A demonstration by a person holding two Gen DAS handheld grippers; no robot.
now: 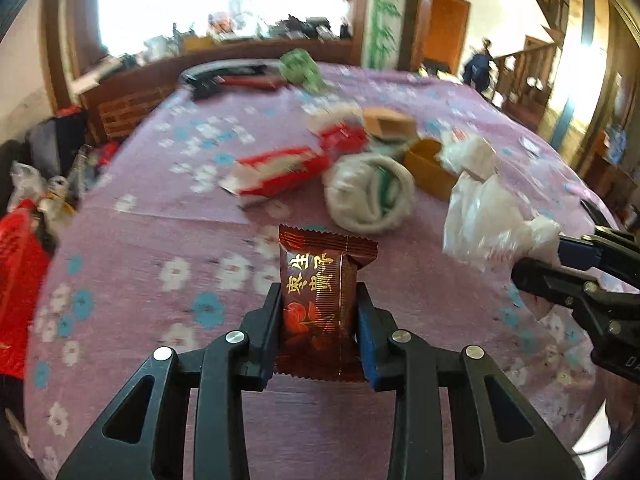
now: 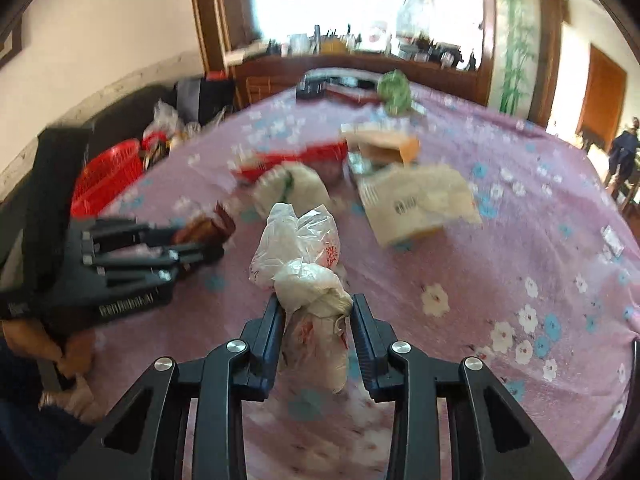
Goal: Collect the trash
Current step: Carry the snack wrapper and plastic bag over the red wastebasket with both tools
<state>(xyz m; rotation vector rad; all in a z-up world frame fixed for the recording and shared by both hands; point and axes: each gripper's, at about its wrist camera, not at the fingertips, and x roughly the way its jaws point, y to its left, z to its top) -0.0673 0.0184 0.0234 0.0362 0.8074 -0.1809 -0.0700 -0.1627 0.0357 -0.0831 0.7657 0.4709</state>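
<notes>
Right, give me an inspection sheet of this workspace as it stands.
Surface: table under a purple floral cloth.
Job's things: brown candy wrapper in the left tool; crumpled plastic bag in the right tool.
Clutter: red-and-white wrappers, white wad, cardboard boxes, green packet.
Grippers: both shut on trash.
Cables: nothing seen.
Surroundings: red basket, window, orange door.
</notes>
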